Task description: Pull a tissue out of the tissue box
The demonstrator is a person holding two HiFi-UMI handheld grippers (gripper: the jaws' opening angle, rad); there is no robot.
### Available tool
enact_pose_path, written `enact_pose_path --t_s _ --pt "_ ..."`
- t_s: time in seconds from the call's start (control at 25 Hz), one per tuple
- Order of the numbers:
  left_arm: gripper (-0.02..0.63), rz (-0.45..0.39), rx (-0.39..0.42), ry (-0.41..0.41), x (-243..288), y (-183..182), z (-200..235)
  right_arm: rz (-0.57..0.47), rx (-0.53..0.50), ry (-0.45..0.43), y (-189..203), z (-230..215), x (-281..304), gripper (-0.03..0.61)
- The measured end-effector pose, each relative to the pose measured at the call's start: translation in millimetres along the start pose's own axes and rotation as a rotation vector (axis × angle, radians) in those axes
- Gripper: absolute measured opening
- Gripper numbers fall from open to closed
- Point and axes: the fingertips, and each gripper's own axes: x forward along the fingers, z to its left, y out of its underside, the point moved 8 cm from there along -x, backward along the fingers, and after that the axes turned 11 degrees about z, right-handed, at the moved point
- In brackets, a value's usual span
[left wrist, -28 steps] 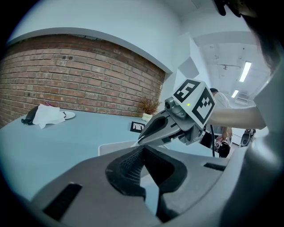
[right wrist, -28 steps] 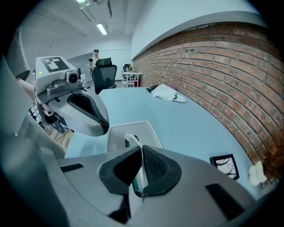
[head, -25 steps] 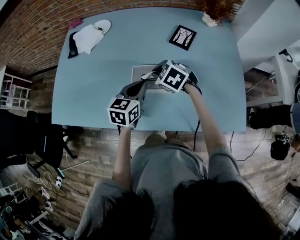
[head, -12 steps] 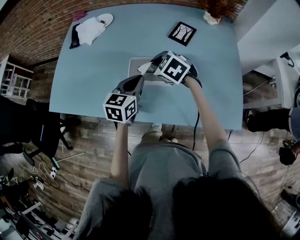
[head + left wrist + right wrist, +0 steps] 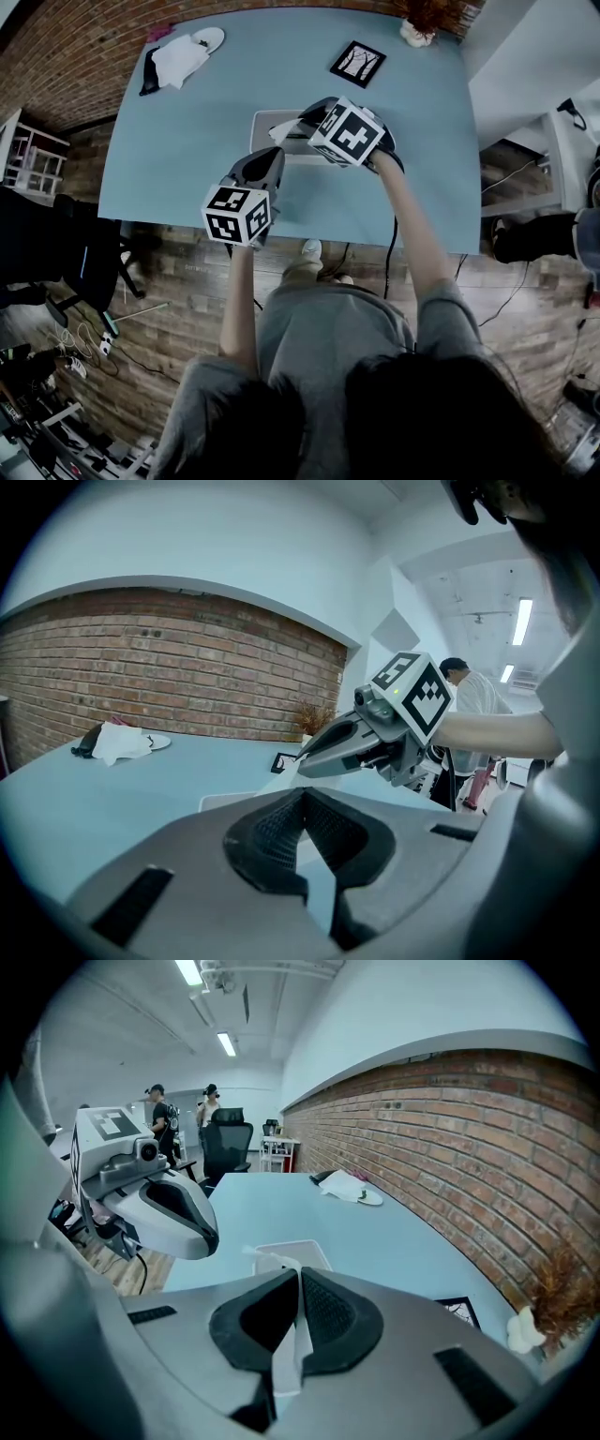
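Observation:
A pale grey tissue box lies flat on the blue table. My right gripper hangs just above the box's right end, shut on a white tissue that runs as a strip down to the box. The same tissue shows as a white point at the jaws in the head view. My left gripper hovers at the box's near side, shut, with nothing between its pads. In the left gripper view the right gripper is above the box.
A framed black-and-white picture lies behind the box. A white cloth on a dark object and a small plate sit at the far left corner. A potted dried plant stands far right. A black chair is left of the table.
My right gripper has lifted slightly up and to the right over the box with the tissue in its jaws. The left gripper has stayed beside the box.

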Motion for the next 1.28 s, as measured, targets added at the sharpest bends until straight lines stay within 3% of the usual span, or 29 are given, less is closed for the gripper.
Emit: enact_pose_path --t_s 0.96,1.28 --pt "0.003 -0.085 0.043 -0.023 -35.1 -4.1 -50.9 -0.111 0.060 0.083 24.3 21.8 -60.5 0.002" --pt "0.003 -0.125 0.060 -0.029 -47.5 -6.5 -62.6 -0.220 0.111 0.116 27.0 28.6 -93.5 0.002"
